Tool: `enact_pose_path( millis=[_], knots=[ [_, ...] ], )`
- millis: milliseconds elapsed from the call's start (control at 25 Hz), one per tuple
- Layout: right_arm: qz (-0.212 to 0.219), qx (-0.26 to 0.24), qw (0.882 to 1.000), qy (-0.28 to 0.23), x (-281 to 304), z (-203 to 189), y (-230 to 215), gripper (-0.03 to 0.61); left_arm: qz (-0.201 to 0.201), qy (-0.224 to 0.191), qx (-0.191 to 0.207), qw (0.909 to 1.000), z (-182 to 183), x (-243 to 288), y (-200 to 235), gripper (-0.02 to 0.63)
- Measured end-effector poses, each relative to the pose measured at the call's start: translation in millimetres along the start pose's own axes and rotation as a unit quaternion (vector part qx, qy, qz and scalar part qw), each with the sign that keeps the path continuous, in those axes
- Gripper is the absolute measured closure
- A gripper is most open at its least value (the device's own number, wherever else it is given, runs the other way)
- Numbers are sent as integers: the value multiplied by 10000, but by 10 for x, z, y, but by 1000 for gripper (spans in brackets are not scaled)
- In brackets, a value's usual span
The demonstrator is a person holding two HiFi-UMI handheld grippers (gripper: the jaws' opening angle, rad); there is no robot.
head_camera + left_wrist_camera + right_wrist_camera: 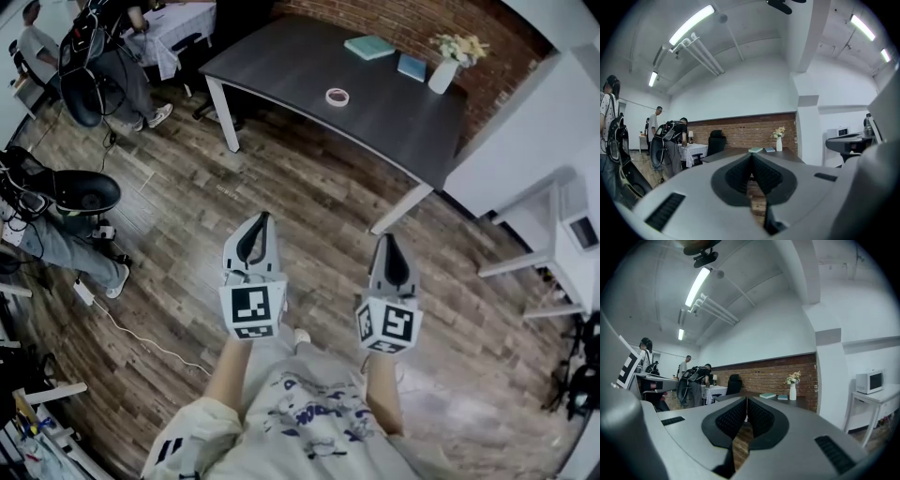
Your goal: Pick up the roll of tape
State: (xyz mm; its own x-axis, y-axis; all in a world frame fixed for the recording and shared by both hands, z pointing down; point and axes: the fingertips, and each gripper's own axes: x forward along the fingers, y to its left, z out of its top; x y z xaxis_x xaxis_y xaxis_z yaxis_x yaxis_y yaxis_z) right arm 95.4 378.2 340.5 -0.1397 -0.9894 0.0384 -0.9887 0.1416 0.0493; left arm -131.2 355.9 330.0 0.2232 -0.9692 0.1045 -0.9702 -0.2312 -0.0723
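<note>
Approach stage; nothing is grasped yet. The roll of tape point(337, 97) lies flat on the dark table point(272, 56), on bare top toward the table's near long edge and roughly mid-length. It is well apart from the two books point(368, 46) and the white vase of flowers point(442, 73), which sit along the table's far side by the brick wall. The left gripper point(262, 220) and right gripper point(389, 240) are both held out in front of the person over the wooden floor point(309, 206). Both are short of the table, noses aimed toward it and about level, and neither is near the tape. In the left gripper view the jaws are together, ridged pads meeting at the tip, with nothing between them. The right gripper view shows the same: jaws closed tip to tip and empty. In both gripper views the table top shows just over the jaws, with the books and vase visible, but I can't make out the tape there. My judgement is that the step in hand is closing the gap to the table. The next move calls for walking in, choosing one gripper (either looks workable), spreading its jaws before arrival and tipping it down over the roll. One pad could go inside the ring and one outside, or the pads could span the whole roll. The roll is low and flat, so the pads will likely need to come right down to the table top.
</note>
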Motion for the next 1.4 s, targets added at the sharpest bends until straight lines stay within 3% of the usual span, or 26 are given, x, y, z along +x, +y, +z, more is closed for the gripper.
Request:
enact_pose_path(
  millis=[320,1040,1400],
  knots=[
    [-28,-23,10000,9,508,-28,-80,572,-85,3,-35,10000,-30,540,65,612],
    [-452,-5,9990,20,2773,106,-308,572,-539,50,1,9985,114,2888,628,612],
    [-640,106,9977,211,3501,26,-545,571,-711,266,23,9971,64,3726,724,612]
  ],
)
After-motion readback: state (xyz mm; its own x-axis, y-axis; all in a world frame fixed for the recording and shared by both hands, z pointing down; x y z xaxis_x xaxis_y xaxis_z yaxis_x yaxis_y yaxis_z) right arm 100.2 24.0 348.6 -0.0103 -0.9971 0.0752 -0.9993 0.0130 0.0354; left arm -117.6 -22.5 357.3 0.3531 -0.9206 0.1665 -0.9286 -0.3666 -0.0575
